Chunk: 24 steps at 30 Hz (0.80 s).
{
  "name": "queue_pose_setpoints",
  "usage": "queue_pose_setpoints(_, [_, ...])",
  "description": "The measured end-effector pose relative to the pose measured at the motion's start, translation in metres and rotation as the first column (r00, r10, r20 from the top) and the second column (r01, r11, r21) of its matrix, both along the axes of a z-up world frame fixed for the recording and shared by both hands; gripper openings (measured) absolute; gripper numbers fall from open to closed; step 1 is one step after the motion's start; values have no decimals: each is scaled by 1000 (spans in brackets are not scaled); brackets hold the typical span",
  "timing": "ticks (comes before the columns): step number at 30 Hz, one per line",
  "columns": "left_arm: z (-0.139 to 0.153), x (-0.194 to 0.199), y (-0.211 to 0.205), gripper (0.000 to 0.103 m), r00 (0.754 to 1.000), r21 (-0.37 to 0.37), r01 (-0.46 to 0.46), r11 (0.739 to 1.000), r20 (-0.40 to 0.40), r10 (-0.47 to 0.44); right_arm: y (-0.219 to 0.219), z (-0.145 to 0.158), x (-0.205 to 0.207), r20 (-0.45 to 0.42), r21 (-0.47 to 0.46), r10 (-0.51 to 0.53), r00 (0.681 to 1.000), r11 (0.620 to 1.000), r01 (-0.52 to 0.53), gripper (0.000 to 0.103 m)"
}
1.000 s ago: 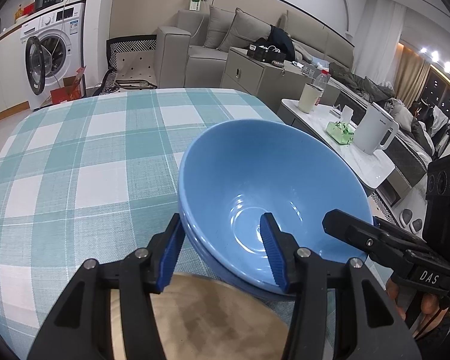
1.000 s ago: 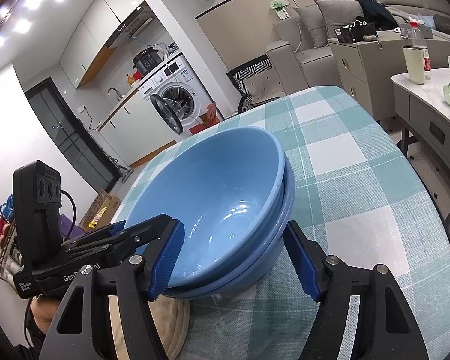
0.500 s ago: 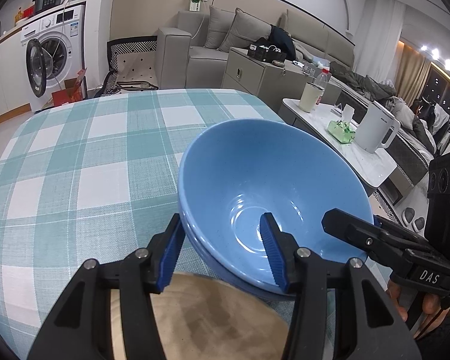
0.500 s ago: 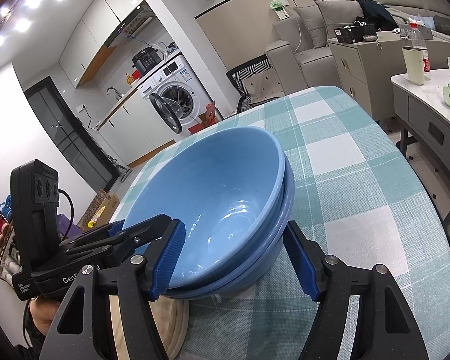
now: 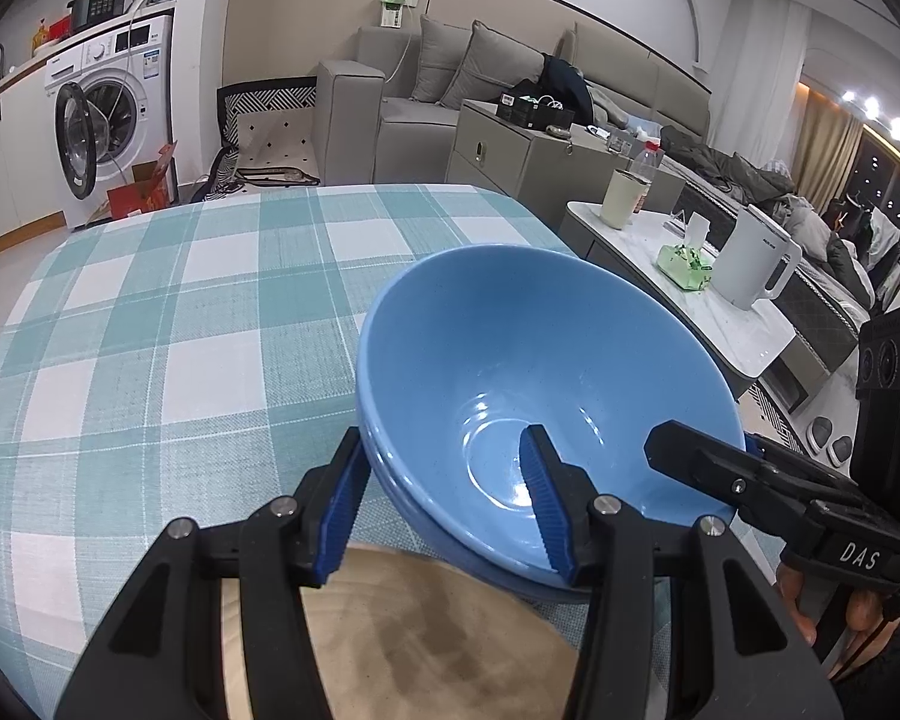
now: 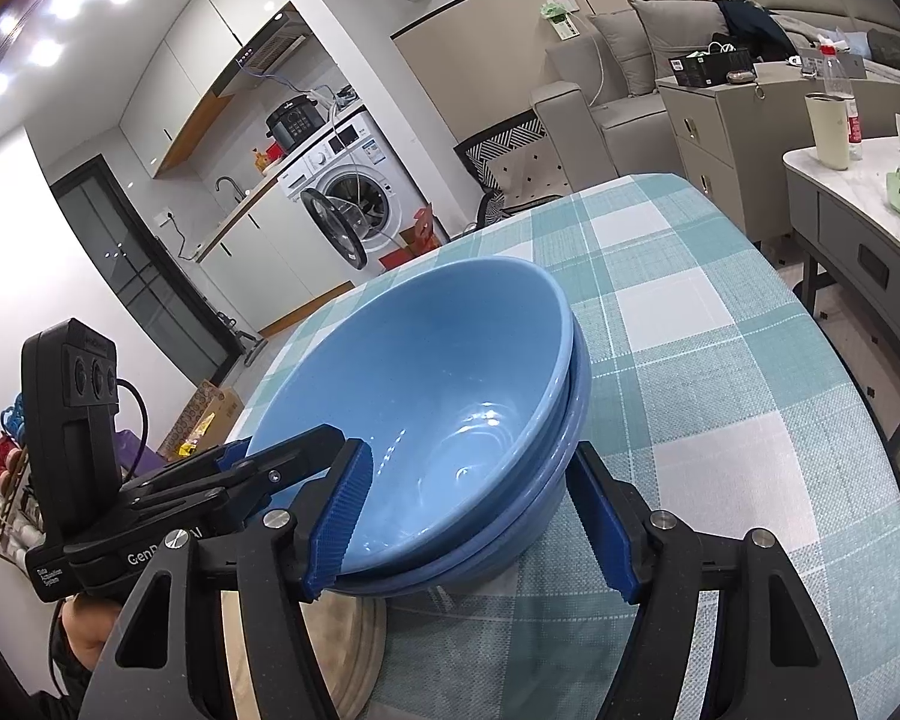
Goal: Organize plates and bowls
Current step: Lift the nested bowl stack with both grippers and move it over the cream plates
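Two blue bowls [image 5: 528, 372] sit nested, tilted over the edge of a beige plate [image 5: 402, 642] on the checked tablecloth. They also show in the right wrist view [image 6: 426, 396]. My left gripper [image 5: 444, 504] is open and straddles the near rim, one finger outside, one inside. My right gripper [image 6: 474, 522] is open and straddles the opposite rim the same way. Neither gripper's jaws press on the rim. The beige plate also shows in the right wrist view [image 6: 354, 654].
The table [image 5: 150, 360] has a teal and white checked cloth and ends close to the right of the bowls. A white side table [image 5: 720, 312] with a kettle stands beyond it. A sofa and a washing machine are far behind.
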State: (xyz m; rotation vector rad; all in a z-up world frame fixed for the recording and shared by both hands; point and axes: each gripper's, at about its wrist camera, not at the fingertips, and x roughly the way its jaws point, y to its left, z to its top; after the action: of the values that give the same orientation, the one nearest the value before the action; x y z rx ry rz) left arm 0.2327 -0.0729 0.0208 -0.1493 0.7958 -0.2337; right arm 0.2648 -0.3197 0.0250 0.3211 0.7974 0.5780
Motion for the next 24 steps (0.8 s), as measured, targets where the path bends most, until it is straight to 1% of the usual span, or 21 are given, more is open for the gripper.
queue_pose_setpoints(15, [18,-11,-2,50,999,12,-4,1000,32,3,-2,15,-9,39,8,9,999,1000,-9,69])
queue_pose_setpoints(24, [33,-23,2,50,998,19,-15,1000,60,14,2,32,-18,77,11,30,997,999,-31,69])
